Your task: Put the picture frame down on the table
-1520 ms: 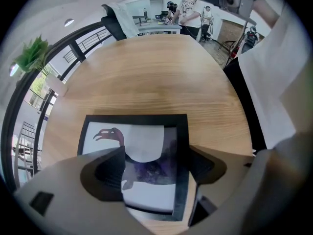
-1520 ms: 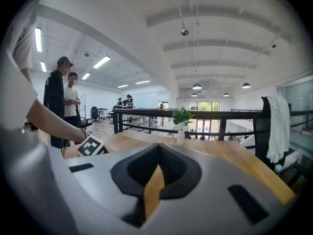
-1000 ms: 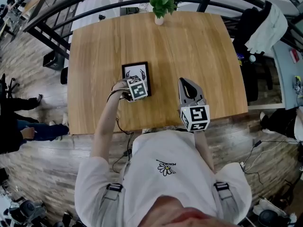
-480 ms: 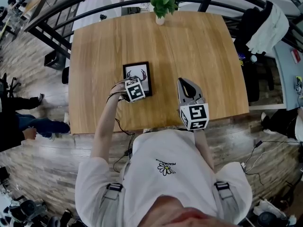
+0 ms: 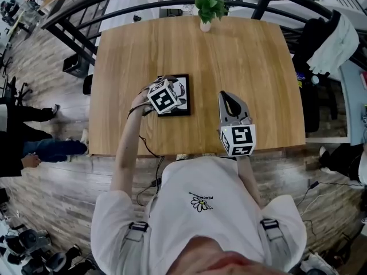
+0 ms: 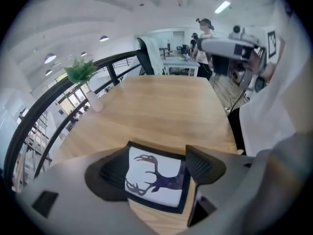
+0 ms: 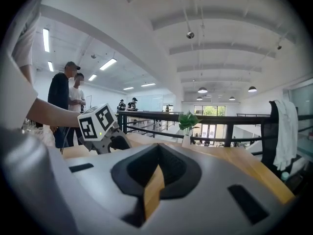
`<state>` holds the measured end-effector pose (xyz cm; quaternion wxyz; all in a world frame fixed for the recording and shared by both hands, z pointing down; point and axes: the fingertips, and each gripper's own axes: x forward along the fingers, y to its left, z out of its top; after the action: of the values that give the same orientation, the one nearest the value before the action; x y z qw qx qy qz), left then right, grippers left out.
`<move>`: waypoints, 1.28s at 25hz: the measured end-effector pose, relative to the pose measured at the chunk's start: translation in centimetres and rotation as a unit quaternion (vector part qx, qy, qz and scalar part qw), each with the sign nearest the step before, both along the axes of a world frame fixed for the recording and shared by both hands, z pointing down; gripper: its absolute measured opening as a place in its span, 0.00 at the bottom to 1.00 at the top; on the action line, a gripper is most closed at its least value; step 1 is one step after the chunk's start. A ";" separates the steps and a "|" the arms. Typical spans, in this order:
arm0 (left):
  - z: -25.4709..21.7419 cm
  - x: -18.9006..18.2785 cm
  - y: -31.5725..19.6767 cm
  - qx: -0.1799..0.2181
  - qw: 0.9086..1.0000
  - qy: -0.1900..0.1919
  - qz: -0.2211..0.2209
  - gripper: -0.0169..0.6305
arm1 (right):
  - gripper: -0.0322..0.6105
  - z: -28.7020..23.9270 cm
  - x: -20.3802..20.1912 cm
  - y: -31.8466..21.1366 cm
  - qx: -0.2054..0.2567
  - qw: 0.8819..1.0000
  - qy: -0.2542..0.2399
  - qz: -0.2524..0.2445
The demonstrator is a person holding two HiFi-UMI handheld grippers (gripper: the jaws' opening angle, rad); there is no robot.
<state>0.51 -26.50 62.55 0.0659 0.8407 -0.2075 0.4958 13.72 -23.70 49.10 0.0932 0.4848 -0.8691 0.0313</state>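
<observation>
The black picture frame (image 5: 182,98) with a deer print lies flat on the wooden table (image 5: 241,56). My left gripper (image 5: 171,85) hovers just over its near left part, jaws open. In the left gripper view the frame (image 6: 156,182) shows in the gap between the two spread jaws of that gripper (image 6: 156,166), with no pad touching it. My right gripper (image 5: 229,99) rests over the table to the right of the frame, apart from it. Its jaws are shut with only a thin slit left, and the right gripper (image 7: 155,173) holds nothing.
A small potted plant (image 5: 209,4) stands at the table's far edge, also seen as the plant (image 6: 83,75) in the left gripper view. A black railing (image 5: 114,4) runs behind the table. Clothes hang on a chair (image 5: 327,39) at the right. People stand on the floor at the left (image 5: 23,148).
My left gripper has lifted off the frame's near edge and moved slightly forward over it. The frame stays flat on the table. The right gripper has hardly moved.
</observation>
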 end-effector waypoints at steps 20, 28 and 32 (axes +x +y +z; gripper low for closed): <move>-18.1 -4.5 2.4 0.316 0.826 0.322 -0.339 0.05 | 0.06 -3.4 -2.4 0.3 0.049 0.998 -0.028 -0.015; -17.7 -5.1 6.1 0.369 0.734 0.367 -0.435 0.05 | 0.06 -3.7 -2.2 0.5 0.065 0.998 -0.026 -0.010; -17.2 -5.2 6.2 0.367 0.733 0.360 -0.446 0.05 | 0.06 -3.9 -2.5 0.7 0.072 0.997 -0.022 -0.014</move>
<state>-4.73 -20.32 45.38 0.0359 0.7264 -0.6848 -0.0449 11.26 -22.96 45.21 0.0394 0.4774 -0.8775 -0.0221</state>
